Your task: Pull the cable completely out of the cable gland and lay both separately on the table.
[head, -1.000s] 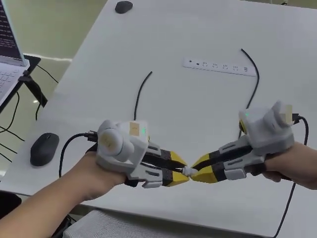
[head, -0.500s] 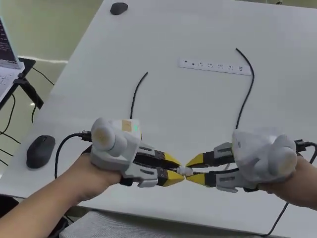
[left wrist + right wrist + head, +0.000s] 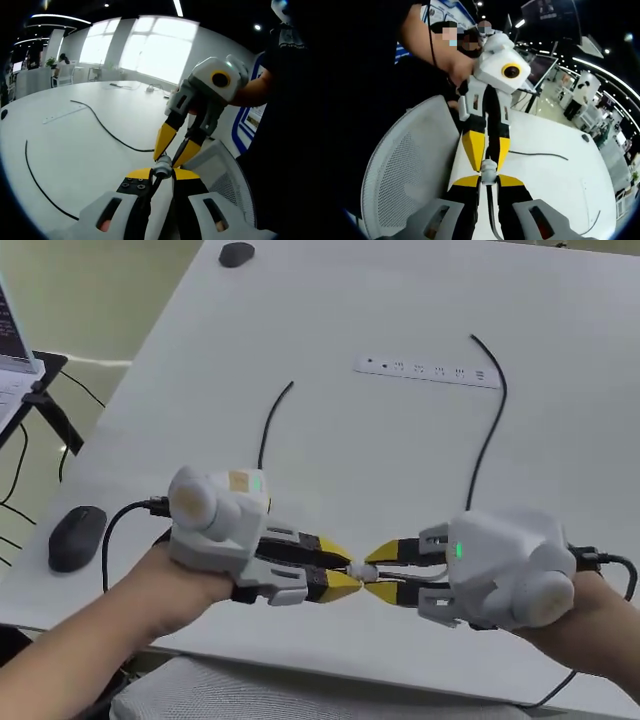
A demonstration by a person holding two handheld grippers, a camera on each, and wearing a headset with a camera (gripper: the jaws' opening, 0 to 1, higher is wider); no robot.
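A small pale cable gland (image 3: 358, 572) hangs between two grippers that meet tip to tip above the table's near edge. My left gripper (image 3: 345, 570) comes in from the left and is shut on the gland (image 3: 162, 167). From the right, my right gripper (image 3: 375, 574) meets the gland's (image 3: 489, 170) other end. A thin dark cable (image 3: 492, 210) leaves the gland and runs back between the right jaws, which close on it right at the gland. In the left gripper view, the right gripper (image 3: 167, 157) reaches down from above.
Two loose black cables (image 3: 270, 425) (image 3: 490, 420) and a white power strip (image 3: 425, 371) lie on the white table (image 3: 380, 470). One mouse (image 3: 75, 537) sits at the left edge, another (image 3: 237, 253) at the far end. A mesh chair (image 3: 250, 690) stands below the near edge.
The right gripper has rolled in the hand and dropped a little, and both grippers have drifted left. They stay tip to tip on the gland.
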